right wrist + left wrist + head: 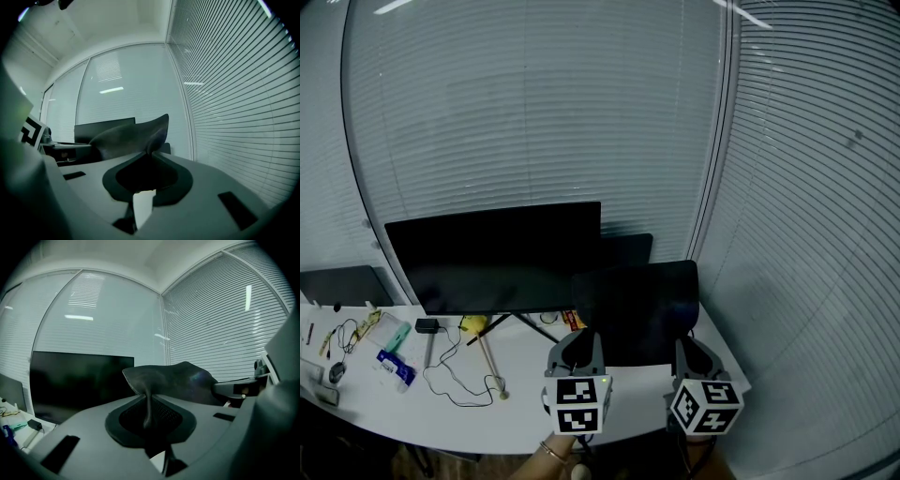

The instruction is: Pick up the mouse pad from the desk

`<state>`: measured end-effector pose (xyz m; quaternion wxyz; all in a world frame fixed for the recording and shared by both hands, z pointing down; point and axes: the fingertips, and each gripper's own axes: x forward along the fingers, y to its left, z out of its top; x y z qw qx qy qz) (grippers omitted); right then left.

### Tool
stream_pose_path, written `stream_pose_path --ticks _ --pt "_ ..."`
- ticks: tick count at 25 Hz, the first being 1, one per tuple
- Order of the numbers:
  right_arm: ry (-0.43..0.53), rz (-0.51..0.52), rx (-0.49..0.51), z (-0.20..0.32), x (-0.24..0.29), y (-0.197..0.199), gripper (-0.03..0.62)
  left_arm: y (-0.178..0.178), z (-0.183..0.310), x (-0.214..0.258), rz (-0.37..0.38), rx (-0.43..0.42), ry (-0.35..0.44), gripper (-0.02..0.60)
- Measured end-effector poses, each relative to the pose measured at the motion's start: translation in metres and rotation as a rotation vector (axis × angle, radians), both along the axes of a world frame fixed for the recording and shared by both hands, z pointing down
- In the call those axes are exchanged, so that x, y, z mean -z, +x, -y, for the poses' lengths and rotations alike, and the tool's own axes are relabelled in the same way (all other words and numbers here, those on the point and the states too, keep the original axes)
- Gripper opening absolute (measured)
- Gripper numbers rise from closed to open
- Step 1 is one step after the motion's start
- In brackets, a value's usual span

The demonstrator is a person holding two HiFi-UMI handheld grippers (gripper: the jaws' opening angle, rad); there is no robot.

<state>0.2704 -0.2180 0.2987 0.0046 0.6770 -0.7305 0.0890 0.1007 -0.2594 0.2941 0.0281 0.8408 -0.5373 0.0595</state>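
From the head view alone we see the whole layout. The white worktop (487,417) curves along its front edge, and the left gripper (577,349) and right gripper (694,354) sit side by side just over that edge at its right end. Loose cables (459,382) and small items lie on the left. The stretch of worktop between them and the left gripper is bare.

The left gripper view adds the grip itself. Its fingers (93,425) are nearly closed, pinching one thin edge of the mouse pad (183,380). The right gripper (239,387) shows at the far side of the pad. In the right gripper view the fingers (211,197) are likewise almost together, clamped on the pad's (131,136) other corner. The left gripper's marker cube (30,131) shows at that picture's left.

The mouse pad (642,309) is held between the two grippers. It stands up from the fingers in front of the right end of the monitor (497,258), near it. The window blinds (806,244) close in on the right and behind, and the way to the left is blocked only by the screen.

The pad is a thin, dark, matte sheet, roughly rectangular. It is limp enough to crease where each grip pinches it and to curl up into a raised corner, and a fine mesh-like texture shows along one rim.
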Motion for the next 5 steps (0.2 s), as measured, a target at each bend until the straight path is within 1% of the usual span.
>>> stream_pose_path --ticks 5 --pt "-0.005 -0.002 -0.001 0.0014 0.0000 0.0012 0.054 0.0010 0.0013 0.0005 -0.004 -0.003 -0.002 0.046"
